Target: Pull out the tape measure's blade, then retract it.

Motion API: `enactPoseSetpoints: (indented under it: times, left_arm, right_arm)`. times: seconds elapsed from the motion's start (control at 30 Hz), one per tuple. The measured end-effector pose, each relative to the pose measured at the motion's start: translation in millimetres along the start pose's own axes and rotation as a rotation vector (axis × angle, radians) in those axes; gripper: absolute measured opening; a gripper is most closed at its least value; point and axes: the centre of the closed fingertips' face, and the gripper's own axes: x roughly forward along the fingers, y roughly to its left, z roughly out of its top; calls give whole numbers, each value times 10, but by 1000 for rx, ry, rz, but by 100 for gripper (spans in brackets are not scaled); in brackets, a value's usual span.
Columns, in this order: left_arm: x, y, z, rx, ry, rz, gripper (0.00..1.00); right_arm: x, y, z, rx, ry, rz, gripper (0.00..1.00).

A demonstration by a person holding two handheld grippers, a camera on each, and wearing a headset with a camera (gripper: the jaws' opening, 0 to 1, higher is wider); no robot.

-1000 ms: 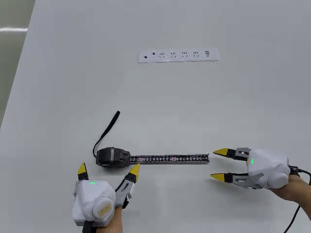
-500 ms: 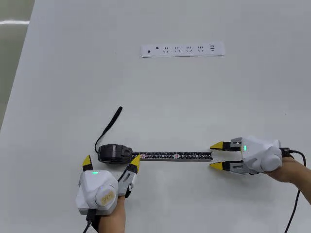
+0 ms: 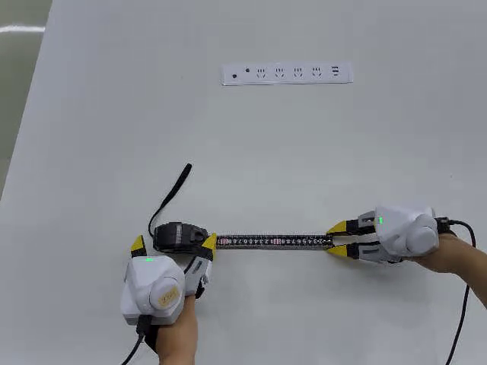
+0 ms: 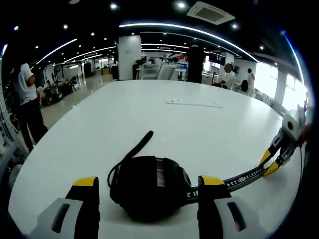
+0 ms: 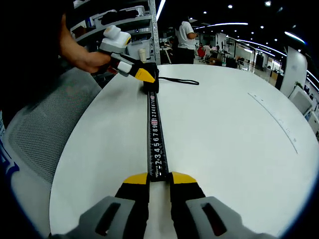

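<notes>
A black tape measure case (image 3: 179,237) lies on the white table (image 3: 251,152), its wrist strap (image 3: 173,194) trailing away from me. The blade (image 3: 272,242) runs right from the case, flat on the table. My left gripper (image 3: 173,246) is open, a yellow-tipped jaw on each side of the case (image 4: 147,191), with narrow gaps showing. My right gripper (image 3: 333,239) has its jaws drawn in tight against both edges of the blade's free end (image 5: 159,172). In the right gripper view the blade (image 5: 155,124) stretches ahead to the case (image 5: 151,82).
A white power strip (image 3: 288,74) lies flat at the far side of the table. A cable (image 3: 460,304) trails from the right gripper toward the near right edge. Shelves and people stand in the room beyond the table.
My right gripper moved left to the blade's end and narrowed its jaws onto it. My left gripper came forward so its jaws straddle the case.
</notes>
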Motion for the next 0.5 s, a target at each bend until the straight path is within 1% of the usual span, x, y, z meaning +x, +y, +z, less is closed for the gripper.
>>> enactPoseSetpoints:
  times: [0.17,0.2,0.33,0.5]
  left_arm:
    - [20,10,0,-2,3,6,75]
    - [35,26,-6,0,9,14,74]
    - [51,55,-22,-4,14,23,73]
    - [65,39,-64,12,29,21,72]
  right_arm:
    - [-5,9,8,-14,4,1,13]
    - [-2,5,0,-38,9,-1,13]
    - [0,-1,-5,-38,12,0,13]
    - [-7,1,10,-43,17,-3,13]
